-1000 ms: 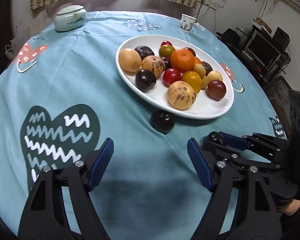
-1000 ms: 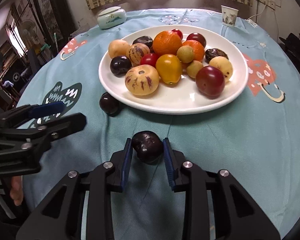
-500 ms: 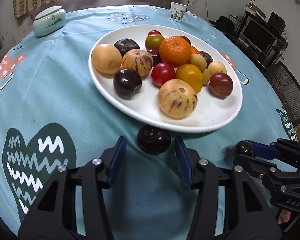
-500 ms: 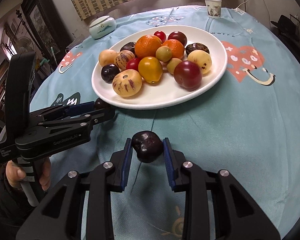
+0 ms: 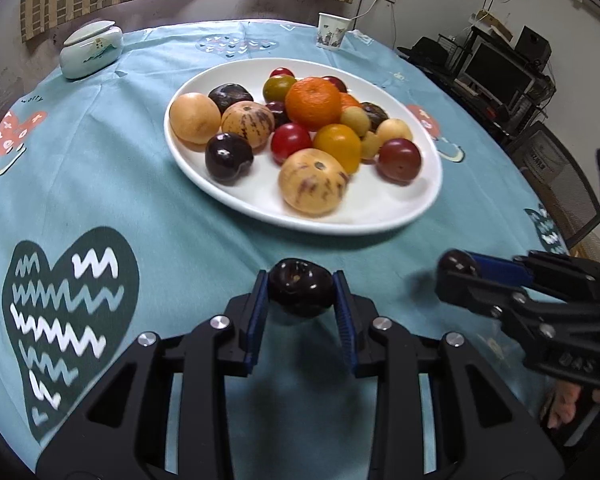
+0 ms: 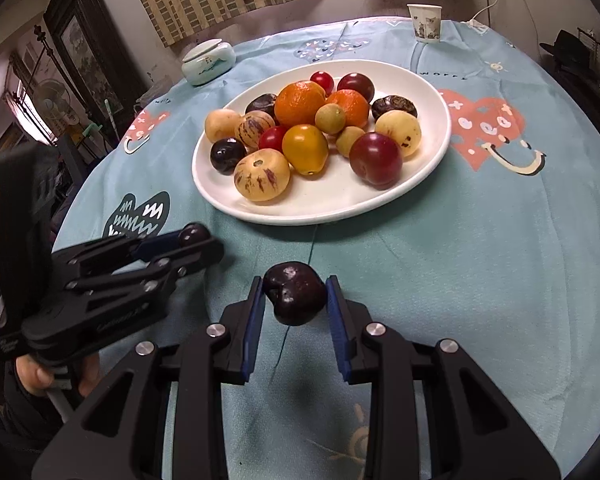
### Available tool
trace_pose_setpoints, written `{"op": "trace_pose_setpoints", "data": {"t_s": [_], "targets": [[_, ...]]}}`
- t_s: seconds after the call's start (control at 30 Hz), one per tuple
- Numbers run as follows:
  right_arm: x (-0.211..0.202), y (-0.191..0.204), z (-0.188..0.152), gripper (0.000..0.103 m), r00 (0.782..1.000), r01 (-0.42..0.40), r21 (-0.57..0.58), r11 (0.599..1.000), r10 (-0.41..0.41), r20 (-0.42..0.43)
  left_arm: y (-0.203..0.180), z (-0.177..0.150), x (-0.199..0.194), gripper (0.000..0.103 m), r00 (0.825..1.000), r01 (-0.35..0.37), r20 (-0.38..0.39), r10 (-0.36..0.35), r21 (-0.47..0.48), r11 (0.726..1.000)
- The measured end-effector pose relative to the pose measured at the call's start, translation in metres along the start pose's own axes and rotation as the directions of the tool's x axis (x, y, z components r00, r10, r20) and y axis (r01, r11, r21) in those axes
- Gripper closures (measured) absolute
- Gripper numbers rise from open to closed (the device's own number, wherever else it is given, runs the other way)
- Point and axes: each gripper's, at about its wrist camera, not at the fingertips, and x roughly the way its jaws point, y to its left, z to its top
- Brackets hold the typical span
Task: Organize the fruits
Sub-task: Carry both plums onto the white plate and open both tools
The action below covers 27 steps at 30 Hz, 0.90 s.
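Left hand-held gripper (image 5: 301, 294) is clamped on a dark plum (image 5: 300, 286), its blue-padded fingers (image 5: 256, 312) pressing both sides of the fruit just in front of the white plate (image 5: 380, 220). Whether this plum touches the teal tablecloth (image 5: 120, 184) or hangs just above it cannot be told. Right hand-held gripper (image 6: 295, 300) is likewise clamped on a second dark plum (image 6: 294, 292), near the plate's front rim and to the right of the other tool. The plate sits mid-surface, heaped with fruit: an orange (image 5: 313, 102), two striped pepino melons (image 5: 314, 188), a yellow tomato (image 5: 337, 146), red cherry tomatoes (image 5: 291, 142), another dark plum (image 5: 228, 157) and a reddish plum (image 5: 399, 160). Beyond it stand a lidded ceramic jar (image 5: 91, 50) and a paper cup (image 5: 332, 32), well apart.
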Motion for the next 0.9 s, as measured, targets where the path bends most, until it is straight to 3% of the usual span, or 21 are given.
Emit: {"op": "trace_pose_setpoints", "data": {"t_s": [0.4,0.67,0.9], "targets": [[-0.006,0.001,0.002,0.072,1.000,-0.012,-0.001,1.000,0.012,0.006,-0.019,-0.001,-0.036,0.071,0.999,0.016,0.032,-0.017,0.036,0.999],[-0.021,0.012,0.023,0.072,0.999,-0.015,-0.054,0.998,0.018,0.049,-0.012,0.038,-0.043,0.071,0.997,-0.032,0.078,0.028,0.048,0.998],[-0.012,0.013,0.054,0.072,0.998,0.008,-0.083,0.997,-0.003,0.067,0.000,0.077,-0.022,0.071,0.994,-0.071,0.080,0.070,0.007,0.997]]}}
